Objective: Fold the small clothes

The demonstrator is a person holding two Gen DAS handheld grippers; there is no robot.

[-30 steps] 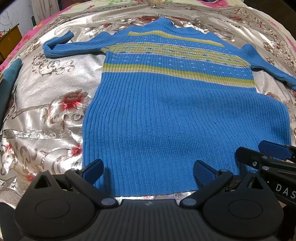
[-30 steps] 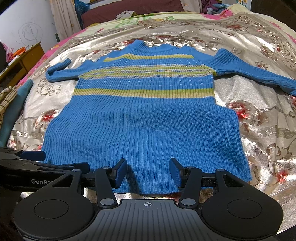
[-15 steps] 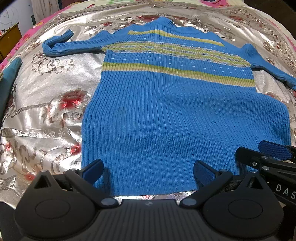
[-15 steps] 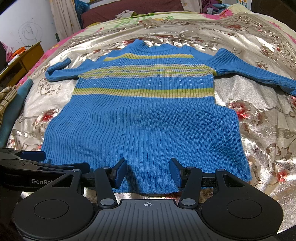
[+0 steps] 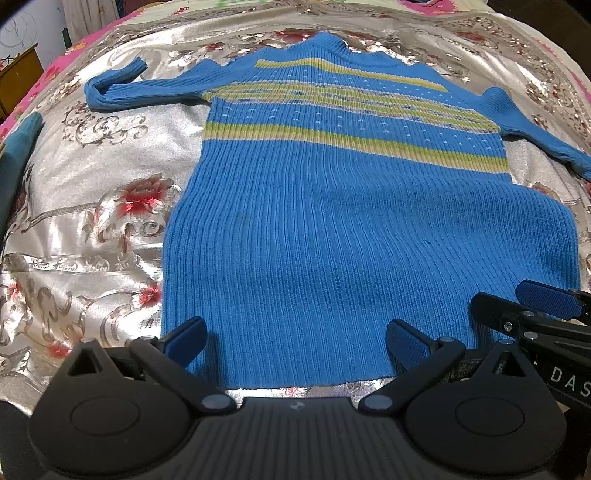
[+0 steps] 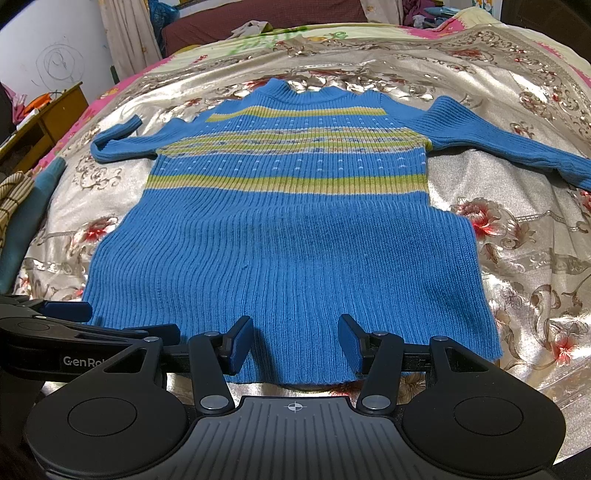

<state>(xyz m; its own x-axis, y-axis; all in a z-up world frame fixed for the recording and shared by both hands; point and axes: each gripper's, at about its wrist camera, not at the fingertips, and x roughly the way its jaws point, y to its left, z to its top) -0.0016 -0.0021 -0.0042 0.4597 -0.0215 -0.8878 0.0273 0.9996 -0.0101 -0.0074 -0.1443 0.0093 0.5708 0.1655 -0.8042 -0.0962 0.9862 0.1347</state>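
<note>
A blue ribbed sweater (image 5: 351, 229) (image 6: 295, 251) with yellow-green stripes across the chest lies flat on the bed, hem nearest me, both sleeves spread outward. My left gripper (image 5: 295, 341) stands open over the hem's left part, its pads wide apart and nothing pinched. My right gripper (image 6: 295, 343) is open over the hem's middle-right, fabric showing between its blue pads (image 6: 240, 341). The right gripper's fingers (image 5: 535, 306) show at the right edge of the left wrist view, and the left gripper's fingers (image 6: 70, 312) at the left edge of the right wrist view.
The sweater rests on a shiny silver bedspread with red flowers (image 6: 517, 240) (image 5: 92, 221). A teal cloth (image 6: 40, 199) and a striped cloth (image 6: 11, 199) lie at the bed's left edge. A wooden desk (image 6: 48, 114) stands beyond it, and a dark sofa (image 6: 258, 18) at the back.
</note>
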